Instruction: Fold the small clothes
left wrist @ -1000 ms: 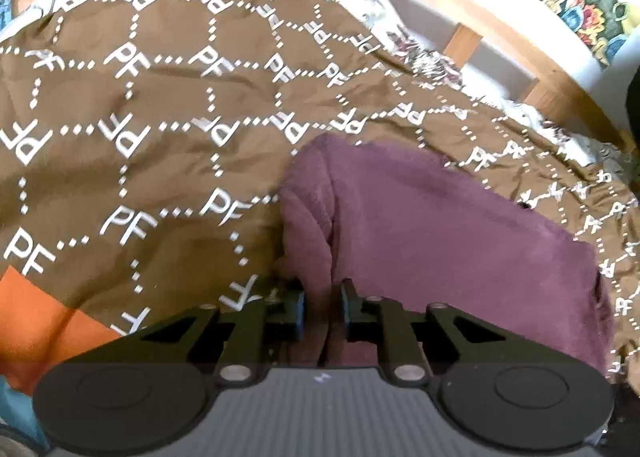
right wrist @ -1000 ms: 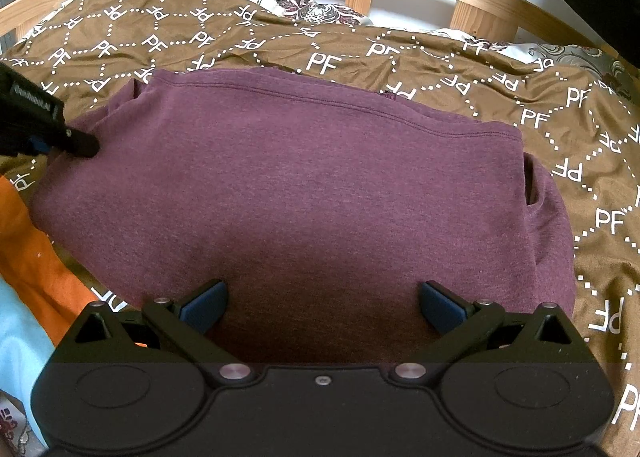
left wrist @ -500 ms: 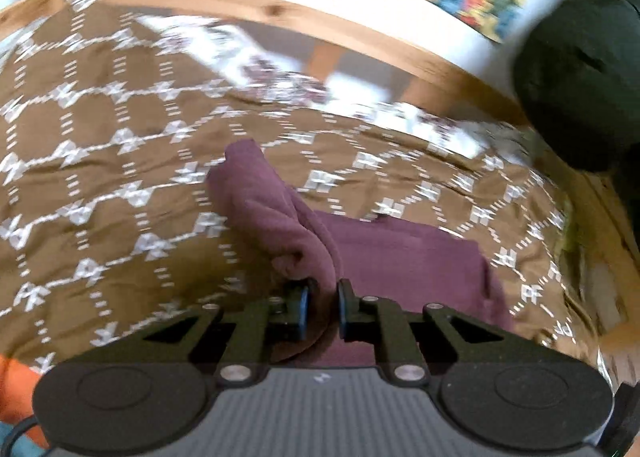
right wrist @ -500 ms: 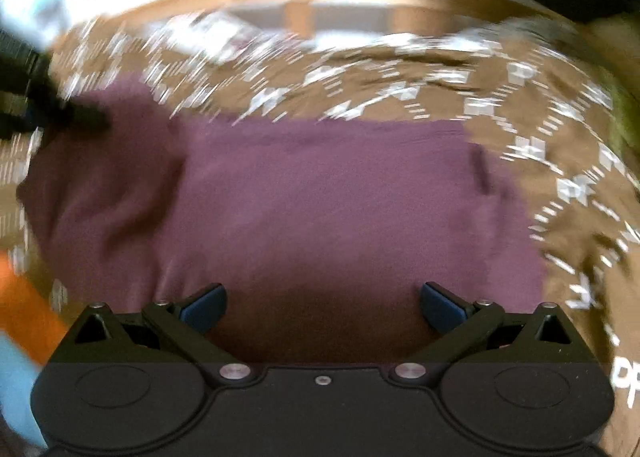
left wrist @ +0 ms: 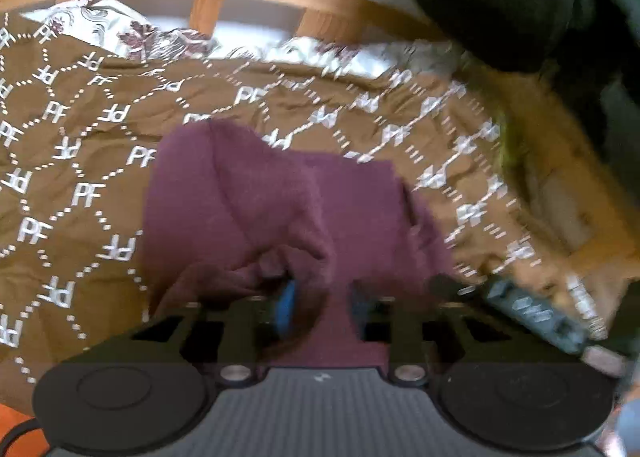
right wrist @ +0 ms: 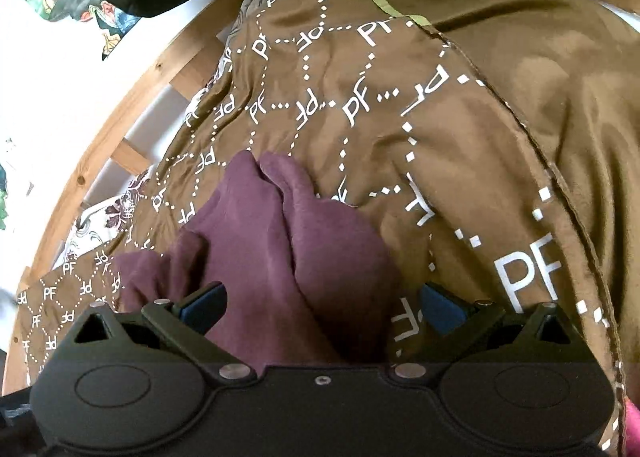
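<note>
Both tongs stand apart now: the left tongs (left wrist: 323,307) have just let go the maroon garment (left wrist: 256,209), cloth slack between them, the right tongs (right wrist: 322,307) gaping over it. One side lies folded across on the bed cover (left wrist: 80,161), so I'd say this fold is laid.

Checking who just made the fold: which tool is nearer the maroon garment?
Left, narrowly. The left tool has just been opening with the maroon garment bunched between its fingers; the right tool hangs open over its edge.
</note>
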{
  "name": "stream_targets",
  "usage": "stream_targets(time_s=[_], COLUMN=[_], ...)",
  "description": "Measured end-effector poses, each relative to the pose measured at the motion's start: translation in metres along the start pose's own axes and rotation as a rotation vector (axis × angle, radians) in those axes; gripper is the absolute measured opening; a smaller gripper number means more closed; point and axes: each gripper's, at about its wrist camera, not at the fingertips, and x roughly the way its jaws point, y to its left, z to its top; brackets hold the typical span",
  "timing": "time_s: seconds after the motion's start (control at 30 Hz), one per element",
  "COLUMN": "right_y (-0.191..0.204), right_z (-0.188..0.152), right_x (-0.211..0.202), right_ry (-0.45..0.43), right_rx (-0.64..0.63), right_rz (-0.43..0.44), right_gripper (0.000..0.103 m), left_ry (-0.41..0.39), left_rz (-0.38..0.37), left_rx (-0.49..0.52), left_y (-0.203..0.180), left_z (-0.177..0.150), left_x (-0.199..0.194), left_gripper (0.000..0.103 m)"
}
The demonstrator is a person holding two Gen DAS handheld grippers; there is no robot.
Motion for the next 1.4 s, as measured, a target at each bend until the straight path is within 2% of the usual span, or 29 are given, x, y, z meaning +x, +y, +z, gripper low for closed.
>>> stream_targets(time_s=[0.03,0.13,0.27,0.37,0.57,0.7,0.8,0.9,0.97,1.07,1.17,1.27,1.37,1.4], right_y=[0.002,0.005,0.008,0.009,0.018,0.041,0.058,0.066,0.071,0.082,0.094,0.106,0.110,0.109], right_z=[-0.001,-0.001,-0.003,-0.002,-0.005,-0.011,-0.019,-0.023,-0.020,-0.011,-0.005,-0.005,-0.005,-0.005], right_x=[0.001,0.004,0.006,0.009,0.007,-0.006,-0.011,-0.005,0.002,0.019,0.038,0.056,0.071,0.075], right_ry=[0.004,0.017,0.024,0.023,0.006,-0.071,-0.096,-0.053,-0.027,0.017,0.069,0.102,0.120,0.121], right_rx=[-0.012,-0.044,-0.049,-0.041,-0.086,-0.209,-0.306,-0.346,-0.334,-0.291,-0.285,-0.325,-0.331,-0.327], right_rz=[-0.002,-0.011,-0.018,-0.023,-0.027,0.046,0.139,0.271,0.358,0.453,0.476,0.448,0.418,0.407], right_gripper=[0.102,0.102,0.102,0.102,0.102,0.102,0.102,0.102,0.102,0.102,0.102,0.102,0.102,0.102], left_ry=[-0.020,-0.080,-0.118,-0.141,-0.209,-0.253,-0.216,-0.170,-0.141,-0.117,-0.126,-0.133,-0.135,-0.131], left_rz=[-0.034,-0.113,-0.210,-0.248,-0.153,-0.050,0.035,0.074,0.076,0.100,0.132,0.145,0.152,0.154], left_rx=[-0.003,0.021,0.078,0.128,0.182,0.204,0.170,0.105,0.076,0.092,0.142,0.173,0.181,0.182], left_y=[0.001,0.004,0.004,0.003,0.021,0.044,0.061,0.075,0.078,0.082,0.078,0.072,0.069,0.068], left_z=[0.000,-0.003,-0.011,-0.018,-0.031,-0.042,-0.048,-0.049,-0.049,-0.054,-0.060,-0.062,-0.063,-0.063], left_x=[-0.004,-0.020,-0.040,-0.058,-0.089,-0.095,-0.079,-0.061,-0.048,-0.036,-0.029,-0.026,-0.025,-0.024], left_gripper=[0.070,0.083,0.089,0.093,0.101,0.102,0.102,0.102,0.102,0.102,0.101,0.098,0.089,0.082])
